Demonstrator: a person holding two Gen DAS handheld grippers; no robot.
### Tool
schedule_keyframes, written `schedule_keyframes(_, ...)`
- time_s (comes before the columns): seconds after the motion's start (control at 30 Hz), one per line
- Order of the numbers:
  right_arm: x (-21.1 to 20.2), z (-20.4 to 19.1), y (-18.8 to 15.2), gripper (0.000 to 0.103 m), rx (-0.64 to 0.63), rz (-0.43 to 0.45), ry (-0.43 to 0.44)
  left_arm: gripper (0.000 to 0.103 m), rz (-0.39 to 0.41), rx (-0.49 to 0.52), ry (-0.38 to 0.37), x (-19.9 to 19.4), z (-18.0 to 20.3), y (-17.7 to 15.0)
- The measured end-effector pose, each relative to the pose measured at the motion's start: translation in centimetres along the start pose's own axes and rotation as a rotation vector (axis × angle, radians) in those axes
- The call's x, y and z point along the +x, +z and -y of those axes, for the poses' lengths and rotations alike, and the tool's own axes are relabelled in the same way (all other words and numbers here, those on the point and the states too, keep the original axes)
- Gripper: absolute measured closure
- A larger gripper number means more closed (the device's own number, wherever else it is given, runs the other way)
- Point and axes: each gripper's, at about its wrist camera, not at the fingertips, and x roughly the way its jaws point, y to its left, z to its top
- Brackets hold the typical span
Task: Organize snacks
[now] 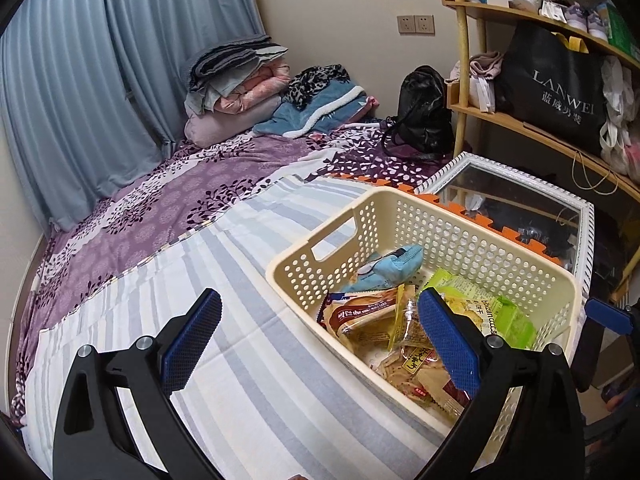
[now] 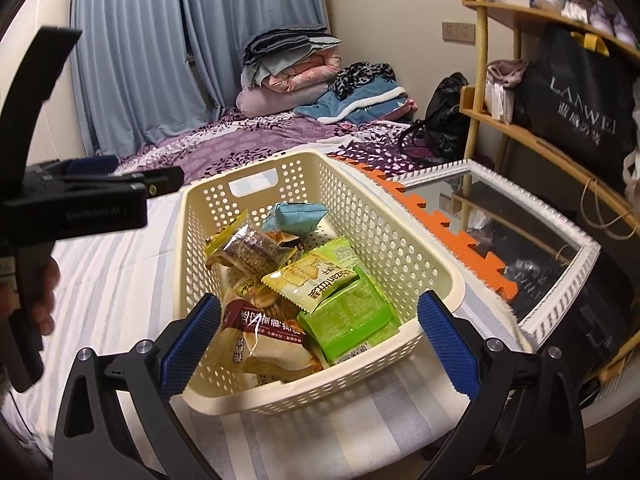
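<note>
**Snack sorting: basket loaded, both tools idle**

The striped cloth (image 2: 120,280) covers the bed and carries the cream perforated basket (image 2: 400,248), which stands beside an orange foam mat (image 2: 460,232) and a framed mirror (image 2: 560,216). All visible snacks lie inside the basket: a light-blue pack (image 2: 298,216) at the far end, a clear-wrapped brown biscuit pack (image 2: 252,254) near the left wall, a yellow-green biscuit sachet (image 2: 310,280) over a bright green pack (image 2: 348,318), and a brown-labelled pastry pack (image 2: 264,332) at the near end. No snack is visible on the cloth.

Judged step: collection appears complete or nearly so. The next move, if any, calls for tidying packs within the basket, or relocating it by its handle slot.

The right gripper (image 2: 320,344) hovers over the near end of the basket, fingers spread wide, holding nothing. The left gripper (image 1: 320,344) hangs at the basket's left wall, equally spread, empty, with one finger over the contents and no contact confirmed.
</note>
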Motion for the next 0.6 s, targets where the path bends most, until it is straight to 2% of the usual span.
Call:
schedule_keyframes(0.17, -0.5, -0.7, 0.1, 0.005, -0.024, 0.003, -0.003, 0.003, 0.008, -0.018, 0.009, -0.8, -0.6, -0.4)
schedule_keyframes(0.3, -0.8, -0.9, 0.2, 0.005, -0.027, 0.004, -0.013, 0.003, 0.028, 0.016, 0.062, -1.3, -0.2, -0.6)
schedule_keyframes(0.6, -1.4, -1.1, -0.1, 0.005, -0.053, 0.001, -0.035, 0.003, 0.011, 0.062, 0.021, -1.9, 0.7, -1.4)
